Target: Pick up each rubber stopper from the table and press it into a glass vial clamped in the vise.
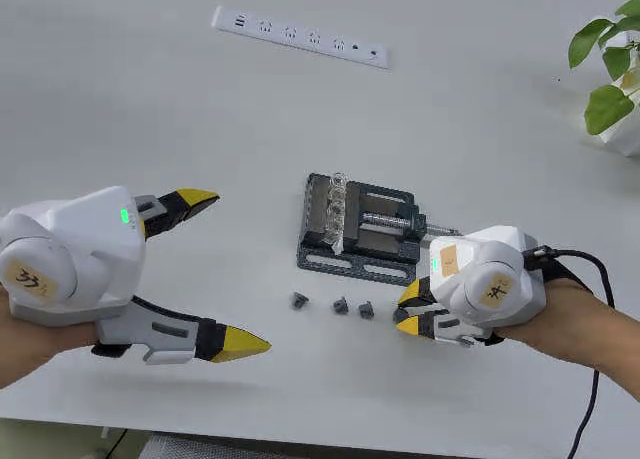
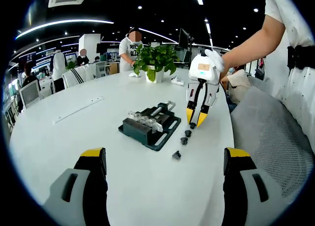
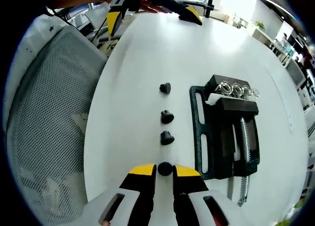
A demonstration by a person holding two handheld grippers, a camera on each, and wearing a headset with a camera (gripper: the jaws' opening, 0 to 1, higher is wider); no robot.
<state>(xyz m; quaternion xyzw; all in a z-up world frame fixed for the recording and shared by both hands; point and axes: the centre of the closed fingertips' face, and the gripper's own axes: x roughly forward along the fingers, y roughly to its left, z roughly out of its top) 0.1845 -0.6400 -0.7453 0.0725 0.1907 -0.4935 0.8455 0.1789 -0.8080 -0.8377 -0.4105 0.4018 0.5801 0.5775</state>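
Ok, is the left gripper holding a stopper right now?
No, the left gripper has its fingers spread wide apart, with nothing held between them.

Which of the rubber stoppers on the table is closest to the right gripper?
The rubber stopper at the row's end, sitting between the right gripper's jaws; the other three lie in line beyond it.

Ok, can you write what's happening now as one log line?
left gripper: open, hovering | right gripper: jaws around one stopper on table, grip unclear | other stoppers: loose | vials in vise: unstoppered
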